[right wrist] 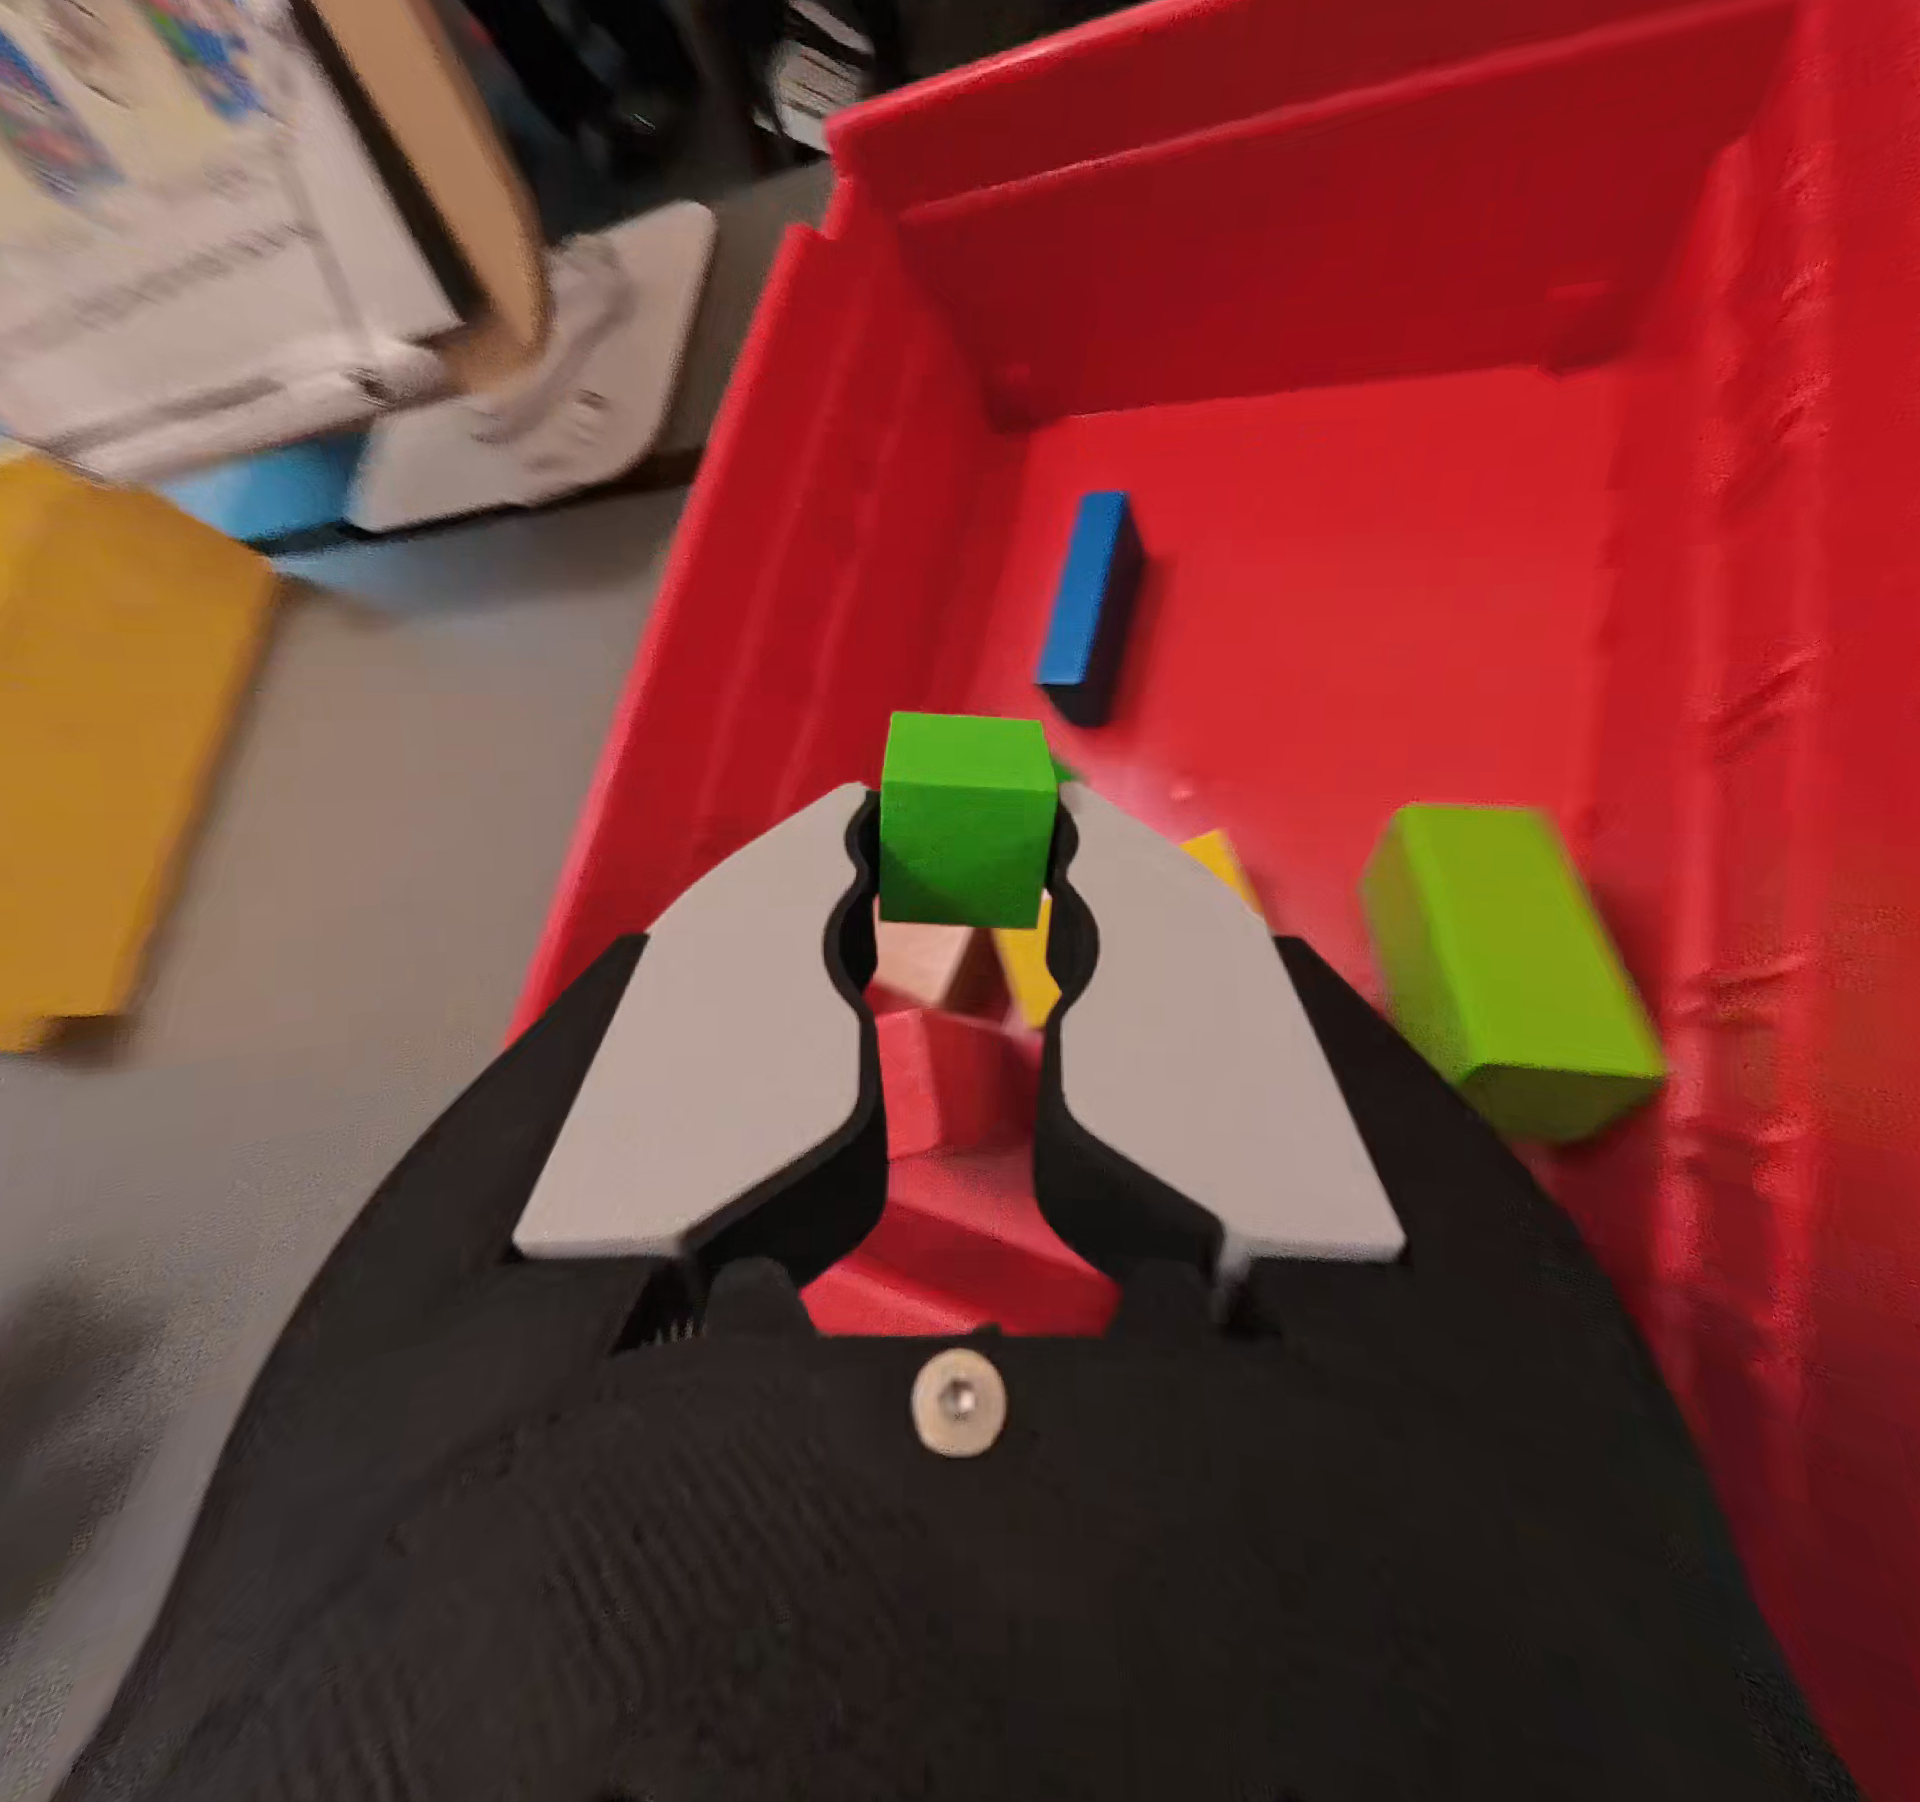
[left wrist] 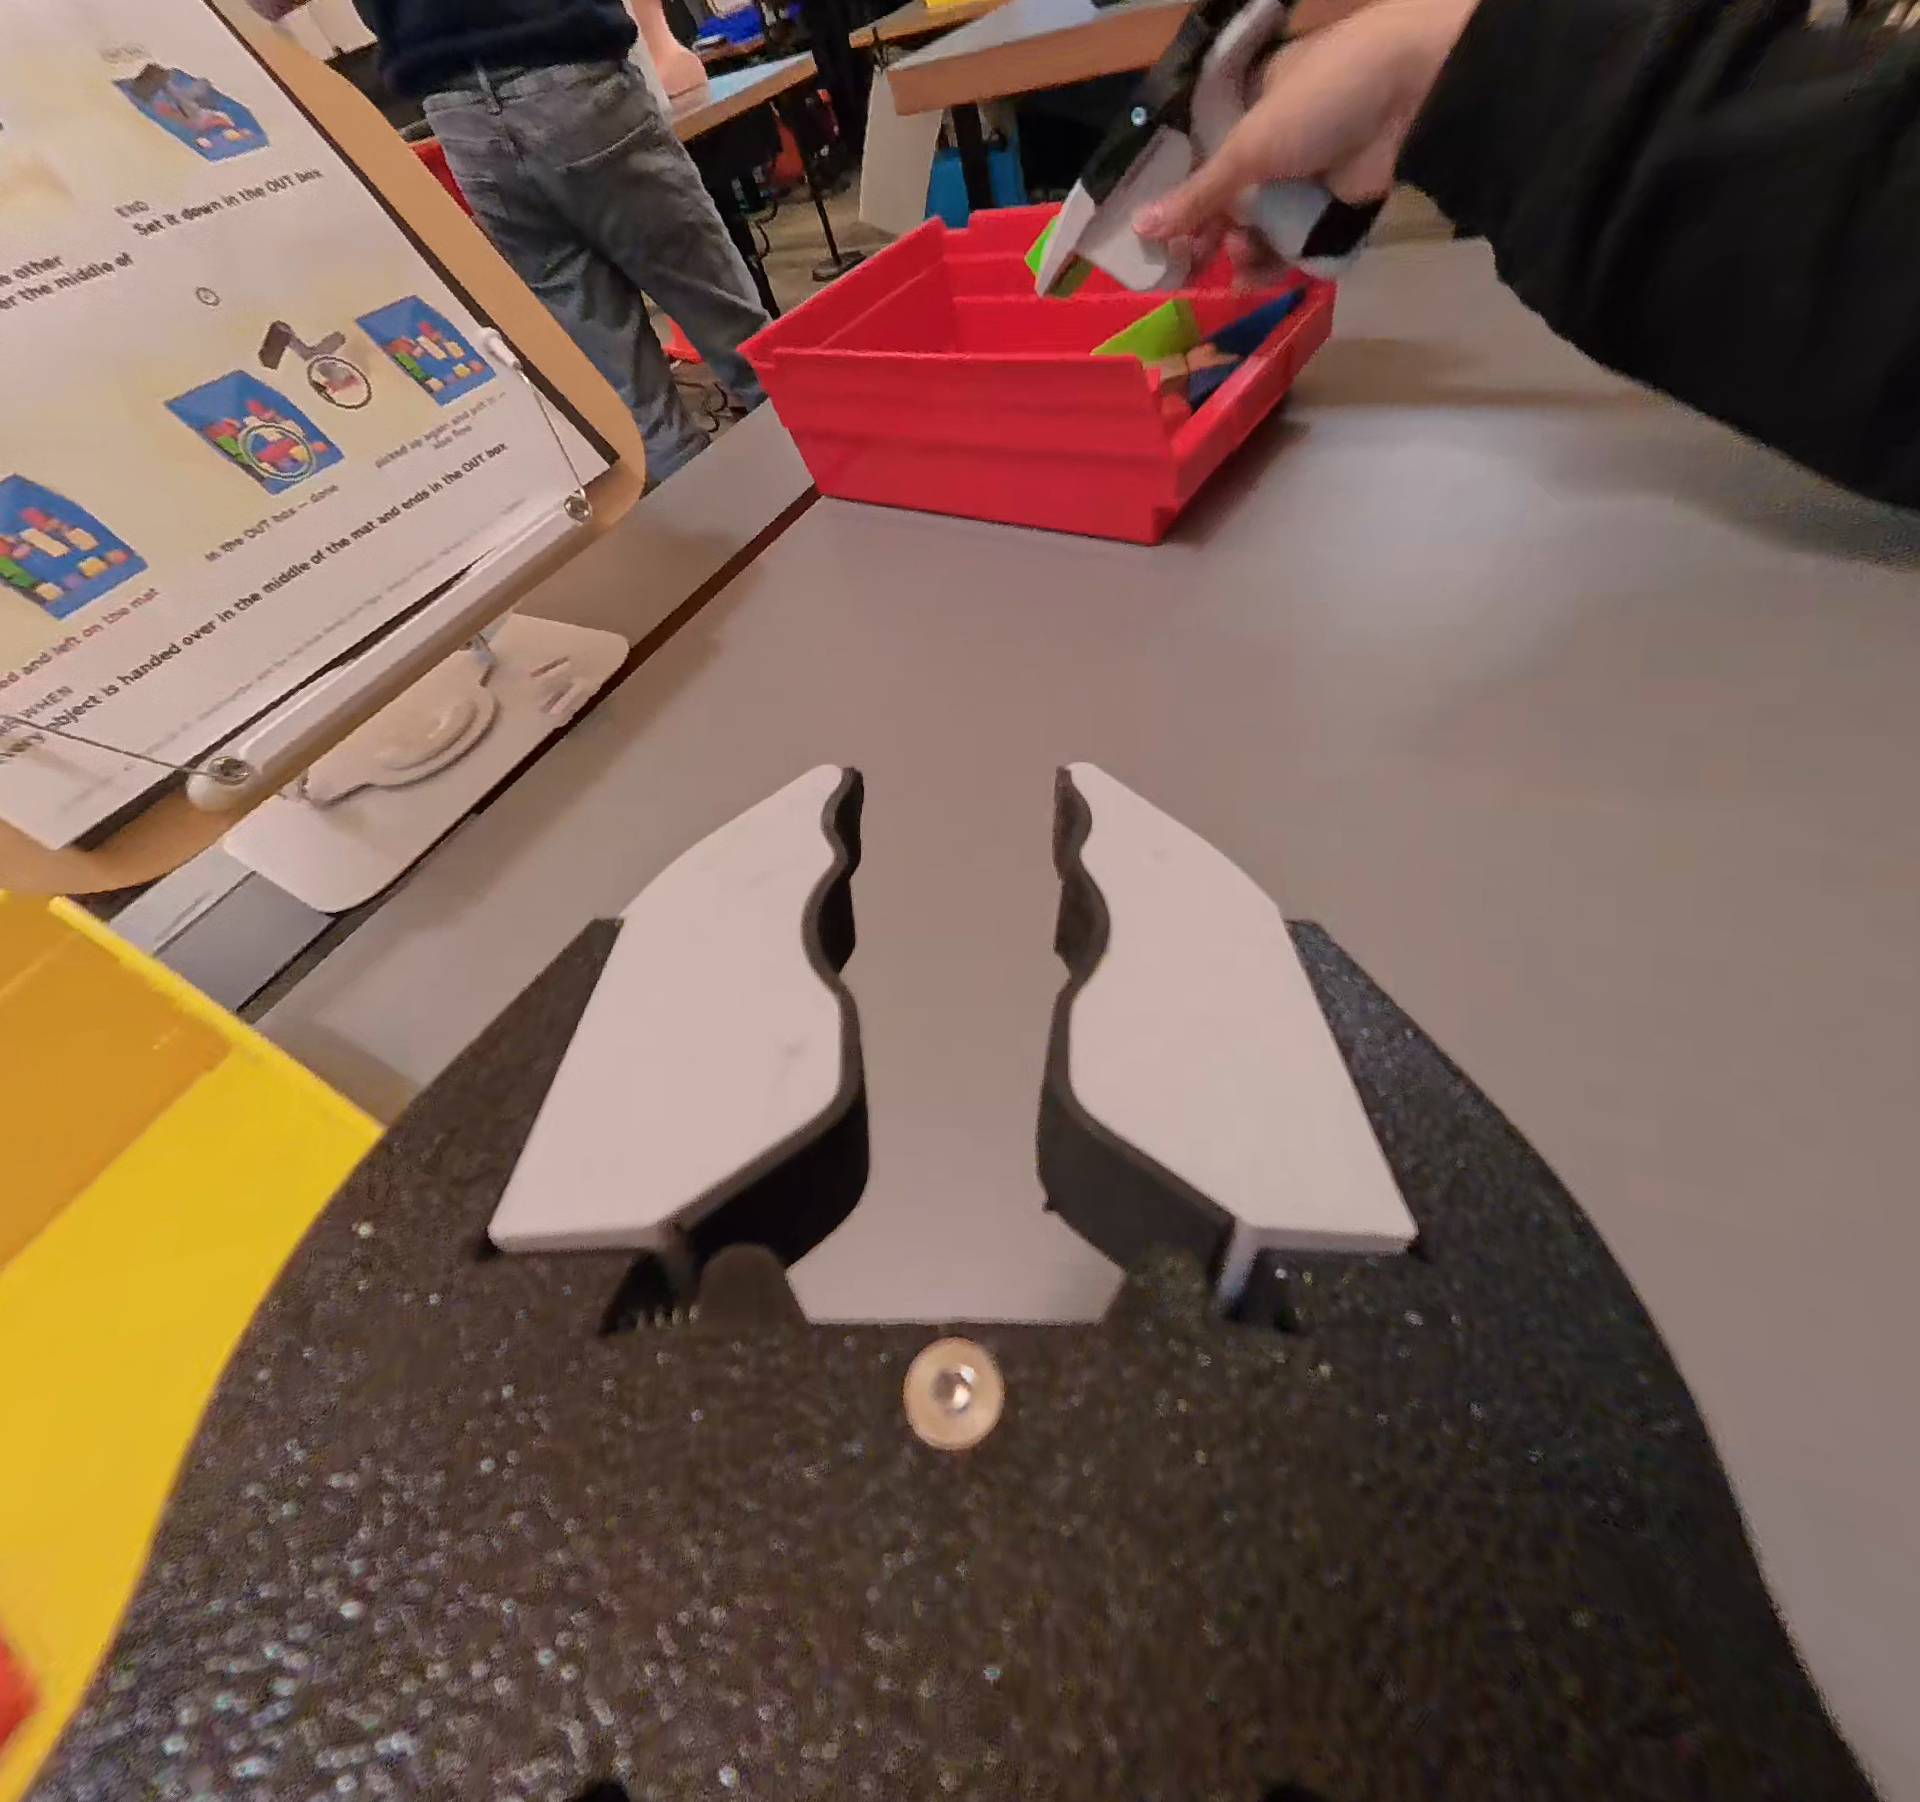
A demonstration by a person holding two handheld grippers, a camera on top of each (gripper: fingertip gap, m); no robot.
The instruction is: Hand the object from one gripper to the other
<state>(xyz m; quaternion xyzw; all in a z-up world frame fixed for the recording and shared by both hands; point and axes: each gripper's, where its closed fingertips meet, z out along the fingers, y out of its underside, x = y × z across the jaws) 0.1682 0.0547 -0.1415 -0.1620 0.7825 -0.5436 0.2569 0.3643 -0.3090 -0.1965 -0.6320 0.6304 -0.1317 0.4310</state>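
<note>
Nearest to us, the left claw hangs over the plain grey surface, its two fingers spread with nothing between them. To its left sits a yellow plastic bin, and beyond that a white printed instruction sheet with small pictures, propped on a tan board with a white stand; we leave its wording aside. Far ahead and to the right, the right claw is over the red plastic bin, pinching a small green wooden cube with both pads pressed on its sides. Below and beyond it in the bin we see a long blue block, a larger green block, a yellow block and a red block.
</note>
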